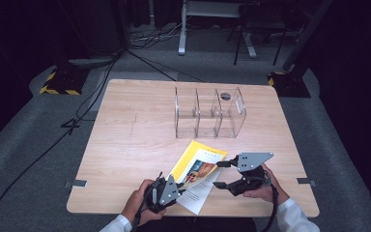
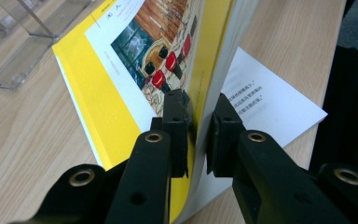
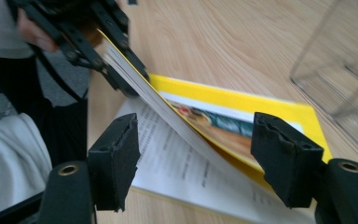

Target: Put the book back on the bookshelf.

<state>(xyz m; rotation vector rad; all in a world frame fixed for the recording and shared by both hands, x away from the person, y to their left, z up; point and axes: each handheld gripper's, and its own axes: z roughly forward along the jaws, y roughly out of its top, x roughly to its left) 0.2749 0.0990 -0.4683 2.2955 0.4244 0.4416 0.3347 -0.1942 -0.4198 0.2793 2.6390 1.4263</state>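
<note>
With the left gripper (image 2: 196,135) clamping the yellow booklet (image 1: 195,164), bring the right gripper's (image 3: 205,163) open jaws squarely onto its raised edge.

A light wooden table with rounded corners (image 1: 140,145) stands on grey carpet (image 1: 24,159). At the far side of its top sits a clear acrylic organiser with three upright compartments (image 1: 207,113). Small grey tape tabs (image 1: 77,183) mark the table's left and right edges. Black cables (image 1: 53,140) trail across the carpet toward a black stand base with yellow-and-black hazard stripes (image 1: 60,81). Beyond, white metal furniture legs (image 1: 182,34) rise into a dark, unlit background; light falls mainly on the tabletop.
</note>
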